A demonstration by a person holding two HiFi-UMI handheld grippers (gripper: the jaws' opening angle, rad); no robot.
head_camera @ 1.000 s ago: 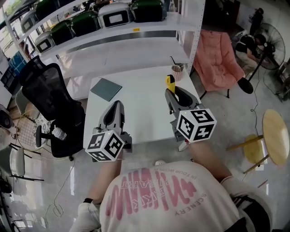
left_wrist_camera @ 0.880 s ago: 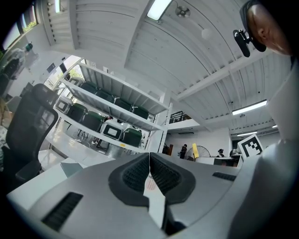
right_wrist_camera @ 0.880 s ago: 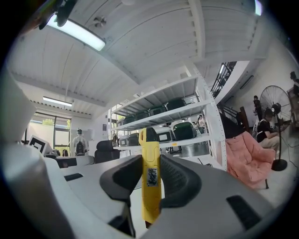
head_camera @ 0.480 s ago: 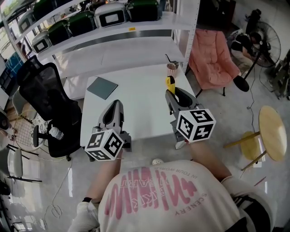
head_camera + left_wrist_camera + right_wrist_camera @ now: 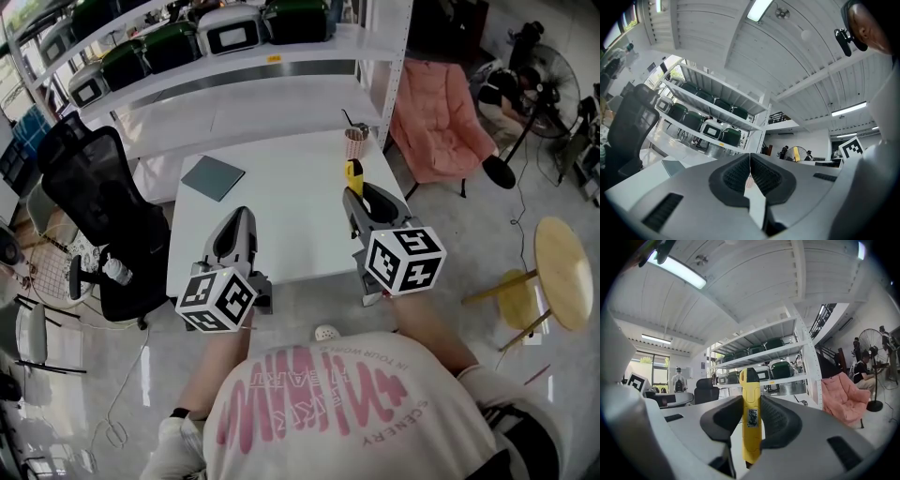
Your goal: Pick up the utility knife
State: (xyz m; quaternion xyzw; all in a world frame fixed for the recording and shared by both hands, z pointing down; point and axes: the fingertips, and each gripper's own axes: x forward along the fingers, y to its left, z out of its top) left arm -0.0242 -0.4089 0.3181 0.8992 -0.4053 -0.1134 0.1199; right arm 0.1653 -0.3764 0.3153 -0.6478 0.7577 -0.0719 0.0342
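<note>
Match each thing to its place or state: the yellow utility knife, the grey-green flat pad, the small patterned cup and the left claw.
Things
1. yellow plastic utility knife
2. flat grey-green rectangular pad
3. small patterned cup
4. left claw

Places and states
A. at the far right corner of the white table
B. shut, with nothing in it
C. clamped in the right claw
D. lying flat near the table's far left corner

Pairs: 1-C, 2-D, 3-A, 4-B.

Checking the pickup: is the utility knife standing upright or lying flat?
Upright: the utility knife stands on end, its length vertical, pinched between the pads of the right claw.
</note>
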